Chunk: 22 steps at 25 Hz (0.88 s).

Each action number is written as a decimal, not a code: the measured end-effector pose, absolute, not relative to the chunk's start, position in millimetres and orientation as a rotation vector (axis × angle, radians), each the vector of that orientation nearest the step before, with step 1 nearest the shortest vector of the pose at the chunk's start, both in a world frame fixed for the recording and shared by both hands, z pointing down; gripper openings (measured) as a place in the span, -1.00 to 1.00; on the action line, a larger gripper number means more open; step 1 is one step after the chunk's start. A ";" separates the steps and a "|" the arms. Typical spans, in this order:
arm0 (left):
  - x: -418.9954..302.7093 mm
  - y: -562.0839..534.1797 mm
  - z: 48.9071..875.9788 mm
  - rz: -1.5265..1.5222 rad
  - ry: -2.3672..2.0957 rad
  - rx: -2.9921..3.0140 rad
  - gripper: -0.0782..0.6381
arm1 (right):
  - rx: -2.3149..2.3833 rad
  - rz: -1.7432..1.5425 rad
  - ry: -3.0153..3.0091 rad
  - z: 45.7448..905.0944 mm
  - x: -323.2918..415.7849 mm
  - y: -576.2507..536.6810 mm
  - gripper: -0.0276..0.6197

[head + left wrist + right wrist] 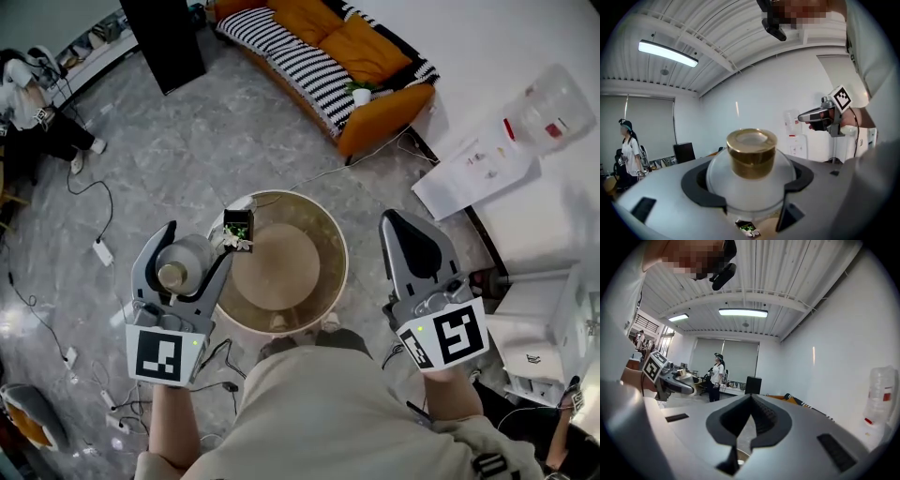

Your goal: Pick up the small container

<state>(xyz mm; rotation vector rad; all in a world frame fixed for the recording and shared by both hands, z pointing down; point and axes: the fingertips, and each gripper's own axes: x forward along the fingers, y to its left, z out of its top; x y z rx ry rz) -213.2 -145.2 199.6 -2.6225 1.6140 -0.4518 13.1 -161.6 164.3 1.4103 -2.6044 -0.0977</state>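
Observation:
The small container (pixel 183 262) is a frosted white round jar with a gold cap. My left gripper (pixel 199 242) is shut on it and holds it in the air, left of the round table (pixel 323 281). In the left gripper view the container (pixel 752 157) fills the space between the dark pads (pixel 696 185), gold cap toward the camera. My right gripper (pixel 398 225) hovers at the table's right side, shut and empty. Its jaws meet in the right gripper view (pixel 747 427), which also shows the left gripper (pixel 670 380) far off with the jar.
A small black pot with a green plant (pixel 237 228) stands on the table's left rim. Cables (pixel 94 248) trail over the grey floor. An orange sofa (pixel 323 56) is behind, white appliances (pixel 539 323) at the right, and a person (pixel 28 103) at far left.

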 end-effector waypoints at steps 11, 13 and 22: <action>-215.1 -102.6 218.9 -0.511 1.592 -2.678 0.16 | 1.326 -0.065 -2.614 174.2 -14.4 -132.5 -0.93; -214.7 -98.3 220.4 -0.521 1.583 -2.683 0.16 | 1.315 -0.049 -2.613 179.4 -19.1 -128.5 -0.93; -209.1 -90.1 227.9 -0.567 1.570 -2.703 0.16 | 1.315 -0.056 -2.601 185.7 -9.8 -126.2 -0.93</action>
